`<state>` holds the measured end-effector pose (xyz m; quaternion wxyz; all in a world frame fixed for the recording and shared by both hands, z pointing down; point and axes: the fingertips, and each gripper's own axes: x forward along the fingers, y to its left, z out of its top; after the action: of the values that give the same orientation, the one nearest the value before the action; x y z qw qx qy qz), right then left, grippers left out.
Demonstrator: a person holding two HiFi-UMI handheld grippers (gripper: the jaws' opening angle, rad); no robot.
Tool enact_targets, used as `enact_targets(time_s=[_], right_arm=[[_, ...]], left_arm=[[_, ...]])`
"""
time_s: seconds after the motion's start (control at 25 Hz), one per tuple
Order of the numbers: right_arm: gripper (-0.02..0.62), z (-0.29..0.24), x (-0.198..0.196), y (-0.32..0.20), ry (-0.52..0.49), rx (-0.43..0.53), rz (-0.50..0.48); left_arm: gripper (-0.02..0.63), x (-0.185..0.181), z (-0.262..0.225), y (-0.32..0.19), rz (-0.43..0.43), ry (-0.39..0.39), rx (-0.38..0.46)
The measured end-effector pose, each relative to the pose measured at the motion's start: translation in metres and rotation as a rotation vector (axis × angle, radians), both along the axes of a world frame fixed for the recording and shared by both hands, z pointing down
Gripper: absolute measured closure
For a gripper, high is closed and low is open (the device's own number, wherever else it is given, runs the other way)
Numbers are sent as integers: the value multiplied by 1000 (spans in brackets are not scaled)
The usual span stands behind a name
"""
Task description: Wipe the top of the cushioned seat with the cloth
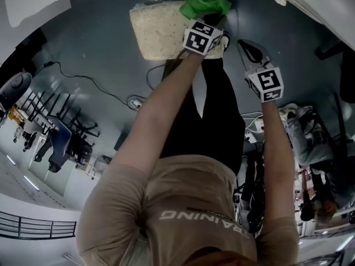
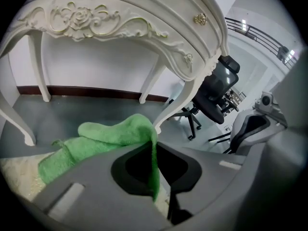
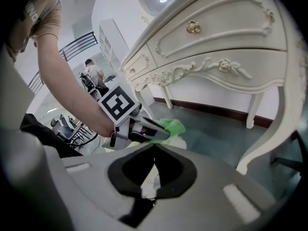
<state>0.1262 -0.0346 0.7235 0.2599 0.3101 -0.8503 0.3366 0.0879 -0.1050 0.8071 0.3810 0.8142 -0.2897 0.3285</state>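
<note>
- Spreading across the upper part of the head view, the grey floor (image 1: 94, 43) carries everything else; a dark cable (image 1: 83, 81) trails over it at 8 o'clock of the seat.
- Ornate white desk (image 2: 120, 18): it fills the 12 o'clock half of both gripper views and stands on curved legs. Carved rose relief runs along its apron, and brass knobs sit on its drawer fronts.
- Black office chairs (image 2: 216, 95): these stand at 3 o'clock in the left gripper view, beyond the nearest desk leg.
- Cushioned seat (image 1: 158, 29): cream and coarse-textured, it sits at 12 o'clock in the head view, on the floor before the desk. Part of its top also shows at 8 o'clock in the left gripper view.
- Green cloth (image 1: 204, 4): it lies bunched on the seat's 1 o'clock corner, with one fold rising off the cushion into the left gripper.
- Left gripper (image 1: 213, 21): it reaches over the seat's 3 o'clock edge. Its jaws are closed on a fold of the cloth, which hangs between them as a thin green strip in the left gripper view.
- Right gripper (image 1: 247, 46): it is held at 3 o'clock of the seat, above bare floor, apart from both seat and cloth. Its jaws meet tip to tip with nothing between them.
</note>
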Motion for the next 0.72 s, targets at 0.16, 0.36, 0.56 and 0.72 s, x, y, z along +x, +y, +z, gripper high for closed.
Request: enact_targets(time_s=[0.16,0.36,0.56,0.72], right_arm=[[600,11,33,12,17,-37,67],[600,12,46,24,21,-44,108],[600,11,27,27,-41,-83,177],[600,-8,-10,27,-50,-65,143]], left_arm=[[581,26,-1,4,39,57,-55],[581,64,-21,19,94,220,-93],[581,60,-58,33,97,305,-50],[581,24,-94,52,147,324,-3]])
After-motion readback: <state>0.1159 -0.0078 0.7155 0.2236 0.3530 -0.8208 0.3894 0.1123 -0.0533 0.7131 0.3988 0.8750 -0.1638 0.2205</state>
